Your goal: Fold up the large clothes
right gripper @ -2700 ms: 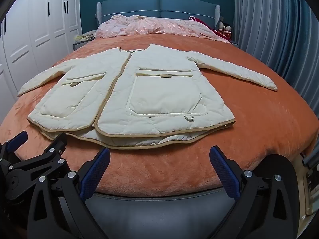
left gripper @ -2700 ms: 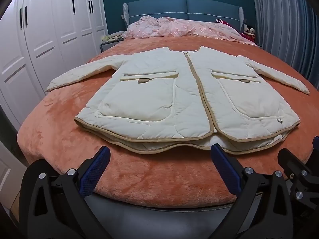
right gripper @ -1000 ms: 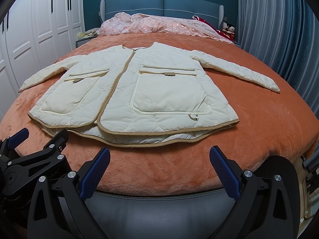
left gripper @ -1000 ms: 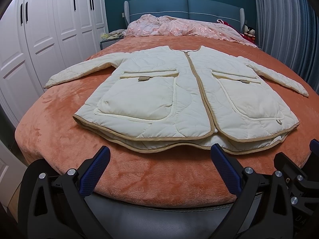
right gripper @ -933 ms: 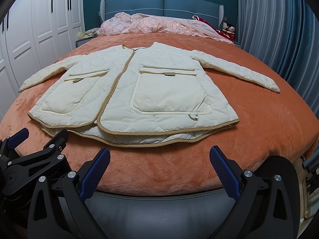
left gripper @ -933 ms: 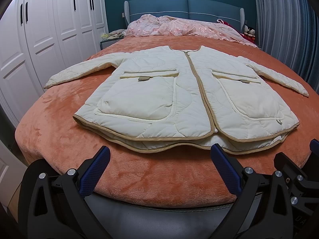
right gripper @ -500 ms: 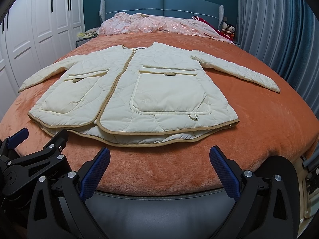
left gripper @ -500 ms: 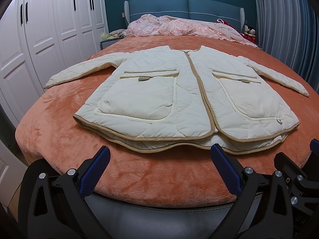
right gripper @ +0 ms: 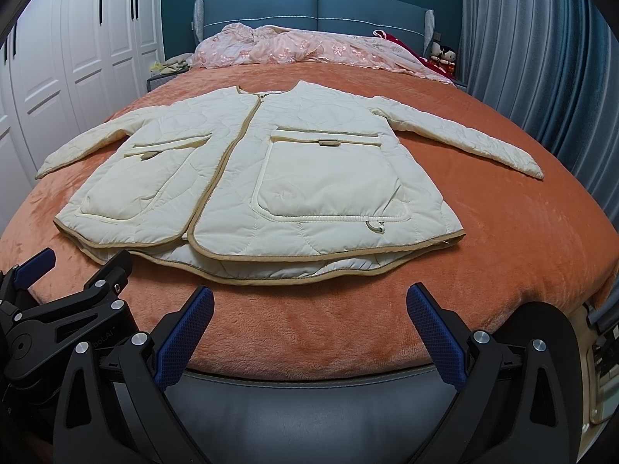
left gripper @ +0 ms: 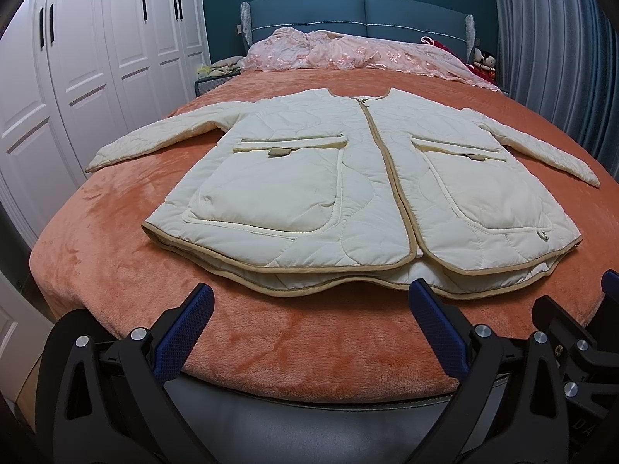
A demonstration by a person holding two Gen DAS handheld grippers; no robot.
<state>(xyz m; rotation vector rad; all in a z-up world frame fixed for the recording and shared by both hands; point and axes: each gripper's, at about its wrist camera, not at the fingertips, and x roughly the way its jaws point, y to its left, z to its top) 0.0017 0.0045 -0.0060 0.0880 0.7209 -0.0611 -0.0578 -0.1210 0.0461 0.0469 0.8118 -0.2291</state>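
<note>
The jacket [left gripper: 359,189] lies flat, front up and sleeves spread, on the bed [left gripper: 116,239], its hem toward the foot. Both the left hand-held gripper [left gripper: 309,324] and the right hand-held gripper [right gripper: 309,321] hover spread and empty just short of that hem. The padded layers look slippery, so a pinch on the top panel alone could drag them apart and skew the fold.

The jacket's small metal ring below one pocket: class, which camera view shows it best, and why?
The right wrist view. There the ring lies near the frame's middle, its loop plainly readable below the pocket of the jacket. In the left wrist view the ring sits far right, small and distorted.
</note>
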